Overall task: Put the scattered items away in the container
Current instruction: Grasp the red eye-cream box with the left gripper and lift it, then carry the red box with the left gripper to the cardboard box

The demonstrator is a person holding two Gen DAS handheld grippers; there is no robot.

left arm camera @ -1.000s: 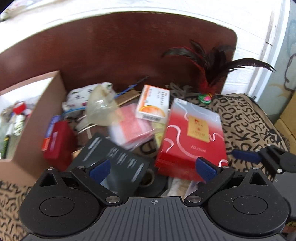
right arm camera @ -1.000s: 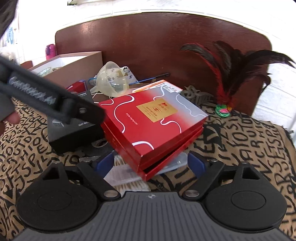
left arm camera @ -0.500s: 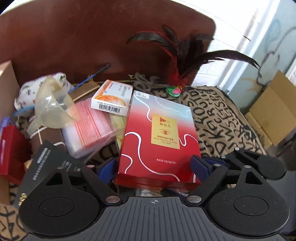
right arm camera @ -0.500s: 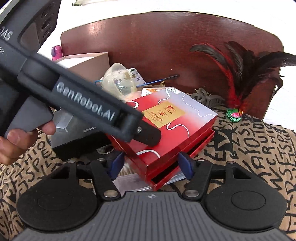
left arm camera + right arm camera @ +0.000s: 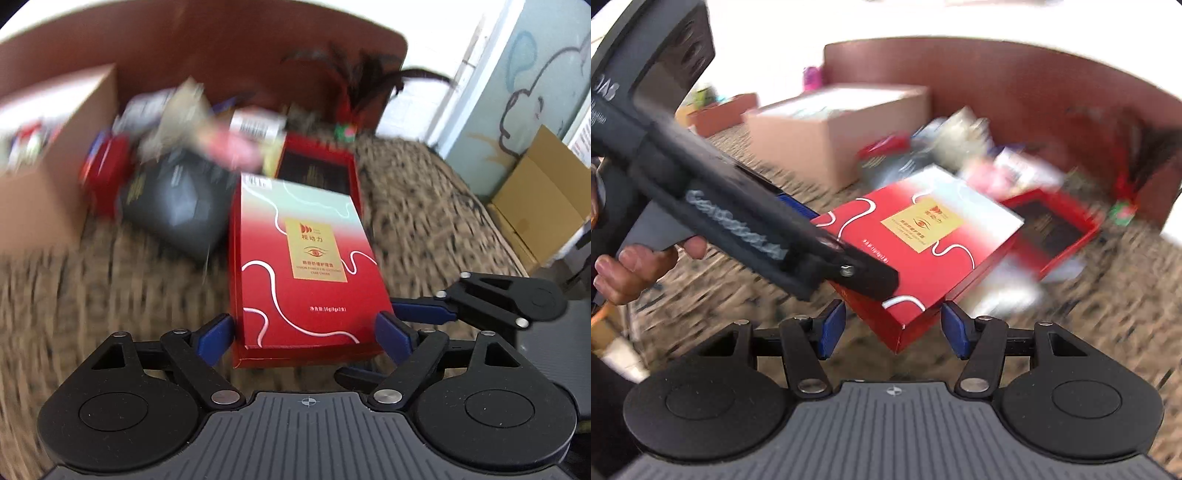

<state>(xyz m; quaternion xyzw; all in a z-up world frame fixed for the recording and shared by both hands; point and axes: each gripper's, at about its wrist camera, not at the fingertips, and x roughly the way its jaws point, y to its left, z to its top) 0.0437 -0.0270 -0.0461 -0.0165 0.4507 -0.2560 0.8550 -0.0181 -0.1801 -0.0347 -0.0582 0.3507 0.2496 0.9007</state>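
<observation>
Both grippers have hold of a red-and-white box lid with a gold label, lifted off the patterned cloth. My left gripper has a pad against each long side of the lid's near end, and its jaws are opening. My right gripper is shut on the lid's near corner. One of the right gripper's fingers shows at the lid's right edge. The left gripper's body crosses the right wrist view from the upper left, held by a hand. The box's red base lies behind, its dark inside showing. The cardboard container stands at the left.
A blurred pile lies by the container: a black box, a small red box, packets. A feather shuttlecock sits by the brown headboard. Cardboard cartons stand off the bed's right side.
My left gripper came over and closed round the red box, and the right closed on its corner. The lid has since slid off its base and moved away from the pile.
</observation>
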